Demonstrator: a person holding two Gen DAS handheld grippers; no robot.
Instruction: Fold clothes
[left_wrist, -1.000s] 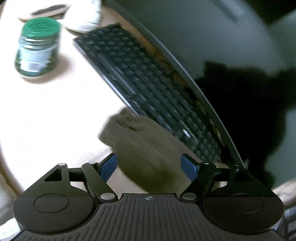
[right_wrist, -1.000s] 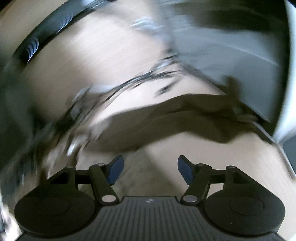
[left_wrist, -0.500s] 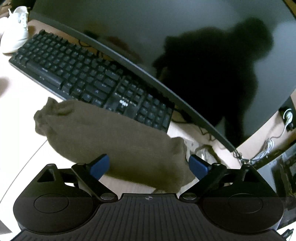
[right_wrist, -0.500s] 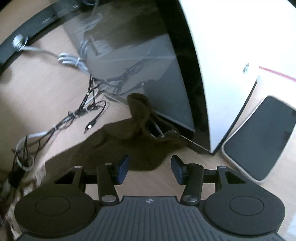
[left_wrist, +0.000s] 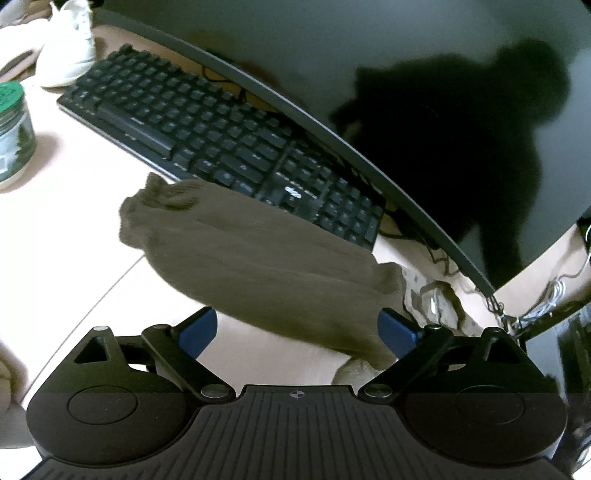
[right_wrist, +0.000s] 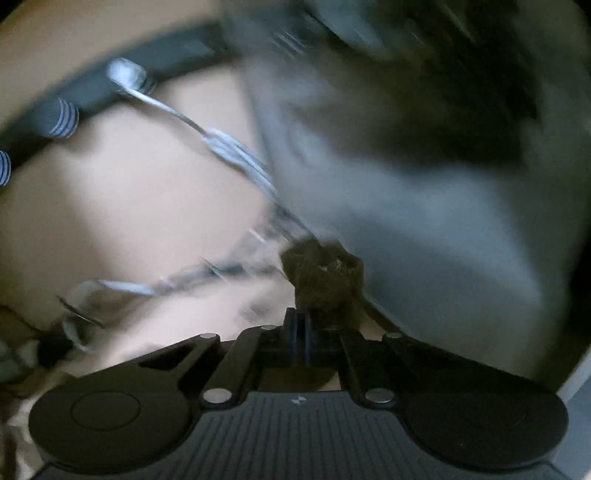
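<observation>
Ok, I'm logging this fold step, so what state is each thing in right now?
Sock: lying stretched across the desk, one end over the keyboard's near edge.
Left gripper: open, nothing pinched.
Right gripper: just closed, shut on a bunched end of the sock.
Keyboard: flat on the desk.
Monitor: screen dark.
Jar: upright, green lid on.
</observation>
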